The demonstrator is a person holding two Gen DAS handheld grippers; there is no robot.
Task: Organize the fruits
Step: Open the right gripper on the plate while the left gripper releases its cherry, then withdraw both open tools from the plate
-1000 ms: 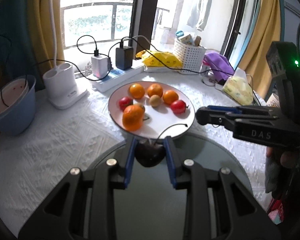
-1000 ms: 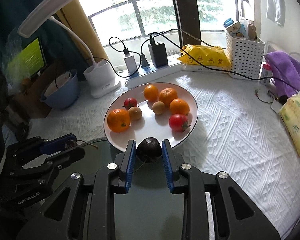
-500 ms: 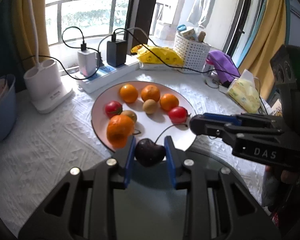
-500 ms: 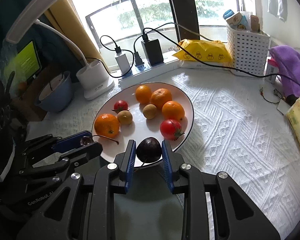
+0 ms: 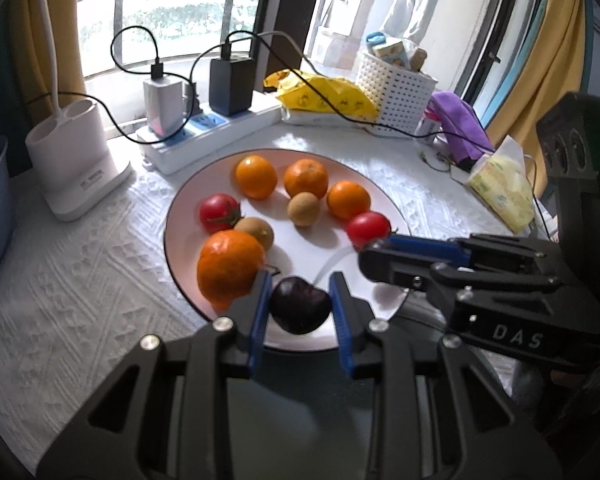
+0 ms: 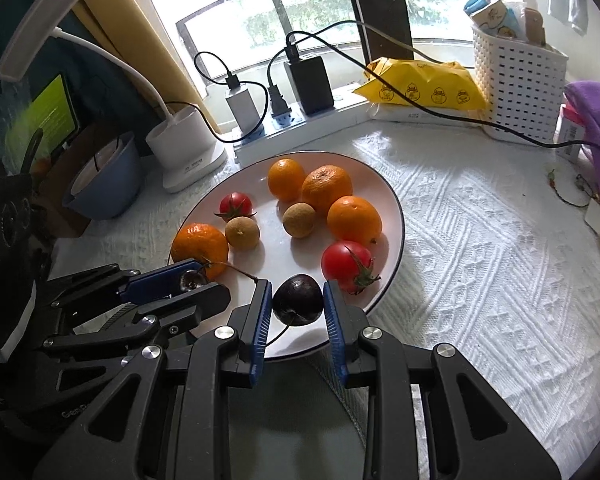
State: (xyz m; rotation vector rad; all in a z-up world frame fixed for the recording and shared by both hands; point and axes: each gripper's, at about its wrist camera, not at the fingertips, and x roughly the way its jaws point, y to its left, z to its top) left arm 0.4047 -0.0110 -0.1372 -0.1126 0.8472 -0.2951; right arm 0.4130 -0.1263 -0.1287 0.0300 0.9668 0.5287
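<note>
Cherries, one per gripper, both held over the near edge of the plate (image 5: 384, 200). The left gripper (image 5: 300, 304) is clamped on a dark cherry (image 5: 300, 310), blue pads pressed against its two sides. The right gripper (image 6: 294, 304) is likewise closed on a second dark cherry (image 6: 298, 299), its thin stem trailing down and back toward the camera.

Plate set on a white textured cloth (image 6: 480, 240), already loaded: four oranges, two tomatoes, two small tan-brown round fruits. The big orange (image 5: 228, 266) sits just beside the left gripper's left finger, possibly touching; contact cannot be confirmed. A red tomato (image 6: 346, 264) lies just ahead and to the right of the right gripper's right finger.

Key relation: bare white plate surface lies directly ahead of and below both cherries, between the big orange and the red tomato. Both grippers are pitched steeply downward and angled in toward each other, so their tips converge on that same open patch. In the left view the right gripper is seen crossing in from the right side, its tip near the tomato.

Judged stage: delivery, release pending. The gap is narrow for two cherries at once; staggered drops would be safer. Round fruit is expected to roll on the glazed plate unless set low.
</note>
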